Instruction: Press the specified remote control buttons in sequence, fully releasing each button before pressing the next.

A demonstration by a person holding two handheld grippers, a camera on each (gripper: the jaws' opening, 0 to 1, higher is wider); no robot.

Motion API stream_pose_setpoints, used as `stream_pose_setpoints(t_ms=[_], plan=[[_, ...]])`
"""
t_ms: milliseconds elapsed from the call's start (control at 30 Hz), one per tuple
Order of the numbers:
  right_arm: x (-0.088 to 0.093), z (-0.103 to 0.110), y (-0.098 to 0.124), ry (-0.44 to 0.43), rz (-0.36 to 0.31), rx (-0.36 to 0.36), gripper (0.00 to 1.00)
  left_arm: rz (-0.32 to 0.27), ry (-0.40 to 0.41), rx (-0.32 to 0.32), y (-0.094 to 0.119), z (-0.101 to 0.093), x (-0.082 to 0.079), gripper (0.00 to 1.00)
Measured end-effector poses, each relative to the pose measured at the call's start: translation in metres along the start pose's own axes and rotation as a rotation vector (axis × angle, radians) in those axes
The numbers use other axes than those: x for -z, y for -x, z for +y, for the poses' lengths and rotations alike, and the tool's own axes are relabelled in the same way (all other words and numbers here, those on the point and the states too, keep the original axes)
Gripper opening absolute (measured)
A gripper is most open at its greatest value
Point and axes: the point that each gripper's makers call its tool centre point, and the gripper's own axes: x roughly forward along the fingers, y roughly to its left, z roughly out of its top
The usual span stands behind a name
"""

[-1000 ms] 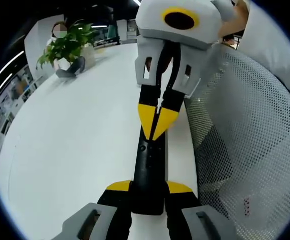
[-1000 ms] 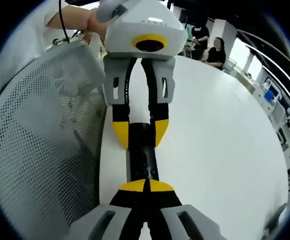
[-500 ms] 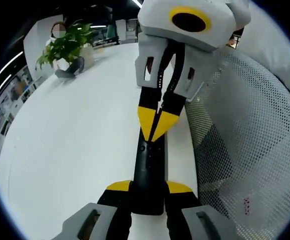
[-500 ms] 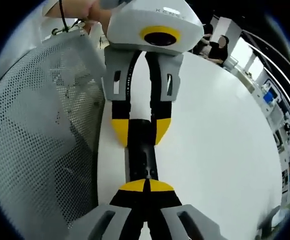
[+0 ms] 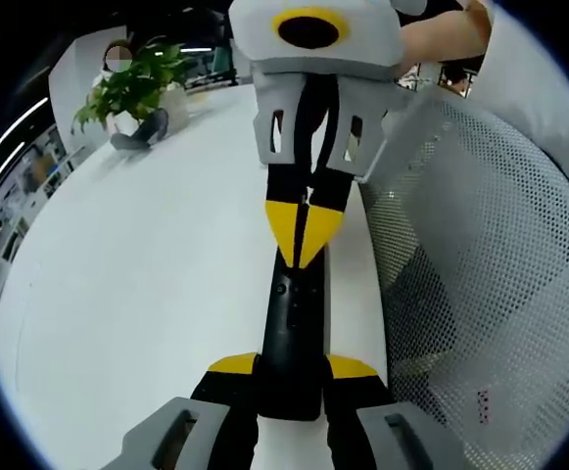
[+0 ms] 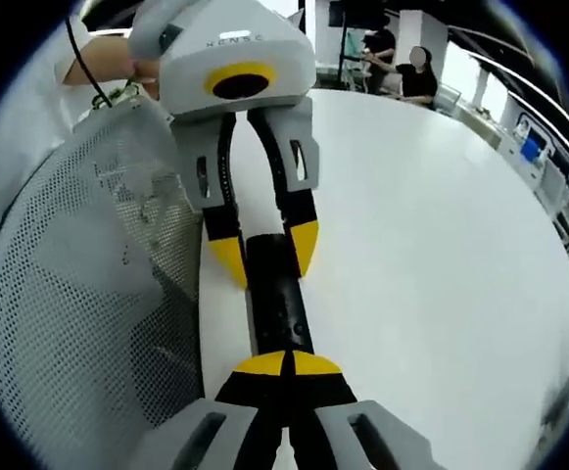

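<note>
Black remote control [image 5: 294, 333] lies on the white surface [image 5: 137, 294], near its edge. Your left gripper [image 5: 292, 377] has its jaws clamped on the near end, pinning it so presses don't shove it. Your right gripper [image 6: 286, 364] has jaws closed together, empty, yellow tips forming one point over the button face [image 6: 286, 313]. A mesh chair back [image 5: 480, 294] crowds one side; potted plant [image 5: 132, 93] sits well apart.
</note>
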Motion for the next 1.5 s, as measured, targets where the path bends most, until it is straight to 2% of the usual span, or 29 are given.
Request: stream_pose_setpoints(t_ms=[200, 267, 367, 533, 667, 800, 1000, 1167, 1267, 1367, 1500], plan=[[0.003, 0.000, 0.001, -0.004, 0.040, -0.003, 0.00, -0.003, -0.006, 0.002, 0.000, 0.000, 0.000, 0.24], [0.004, 0.000, 0.000, 0.043, 0.113, -0.006, 0.00, -0.004, -0.009, 0.004, 0.000, 0.000, 0.000, 0.24], [0.003, 0.001, -0.002, 0.087, 0.150, -0.010, 0.00, -0.001, -0.014, 0.007, 0.000, 0.000, 0.000, 0.24], [0.004, -0.001, 0.000, 0.044, 0.108, -0.026, 0.00, 0.001, -0.019, 0.011, 0.000, 0.000, 0.000, 0.24], [0.004, 0.001, 0.001, 0.107, 0.052, 0.013, 0.00, 0.002, -0.016, 0.010, 0.000, 0.000, 0.000, 0.24], [0.004, 0.001, 0.002, 0.096, 0.029, 0.024, 0.00, 0.005, -0.004, 0.004, 0.000, 0.000, 0.000, 0.24], [0.010, 0.000, 0.006, 0.060, 0.059, -0.010, 0.00, 0.003, 0.008, -0.003, 0.000, 0.000, 0.000, 0.24], [0.018, 0.000, 0.011, 0.034, 0.073, -0.007, 0.00, 0.002, 0.005, -0.001, 0.000, 0.000, 0.000, 0.24], [0.016, 0.000, 0.010, 0.006, 0.061, 0.001, 0.00, -0.003, 0.004, -0.001, 0.000, 0.000, 0.000, 0.24], [0.015, 0.000, 0.009, 0.050, 0.064, 0.015, 0.00, -0.009, 0.001, 0.002, 0.000, 0.000, 0.000, 0.24], [0.012, -0.001, 0.007, 0.027, 0.069, 0.025, 0.00, -0.009, -0.010, 0.012, 0.000, 0.000, 0.001, 0.24]])
